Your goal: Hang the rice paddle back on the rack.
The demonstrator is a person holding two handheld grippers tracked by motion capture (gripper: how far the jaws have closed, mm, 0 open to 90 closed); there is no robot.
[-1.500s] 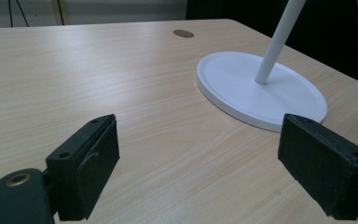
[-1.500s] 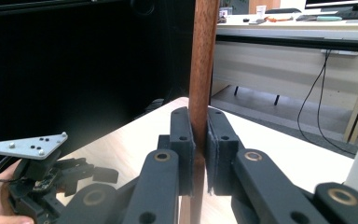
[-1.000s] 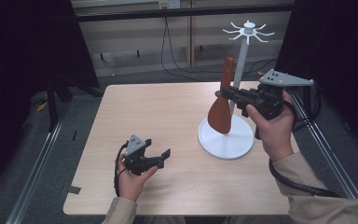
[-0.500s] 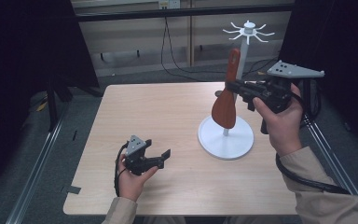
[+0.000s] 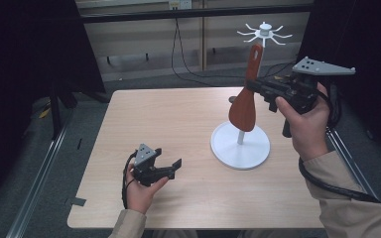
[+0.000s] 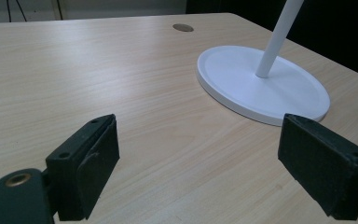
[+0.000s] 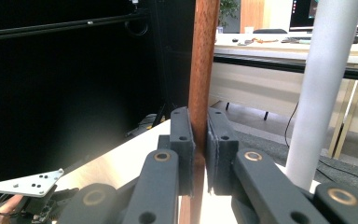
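A brown wooden spatula [image 5: 244, 101] hangs blade down in front of a white hook stand [image 5: 240, 147], held by its handle [image 7: 202, 70]. My right gripper [image 5: 252, 88] is shut on that handle, level, well above the table; its jaws press both sides of the wood beside the stand's pole [image 7: 324, 88]. The stand's hook crown [image 5: 263, 32] is just above the handle's tip. My left gripper [image 5: 171, 167] rests low at the table's front left, open, with nothing between its fingers [image 6: 86, 165]. The stand's round base [image 6: 261, 84] lies ahead of it.
The light wooden table [image 5: 178, 124] has a round hole [image 6: 182, 27] near its far edge. Dark curtains flank the table, with metal rails on the floor. Cables trail from both grippers.
My right gripper has lifted the spatula upward along the stand's pole, its handle tip now near the hook crown. The left gripper has stayed put.
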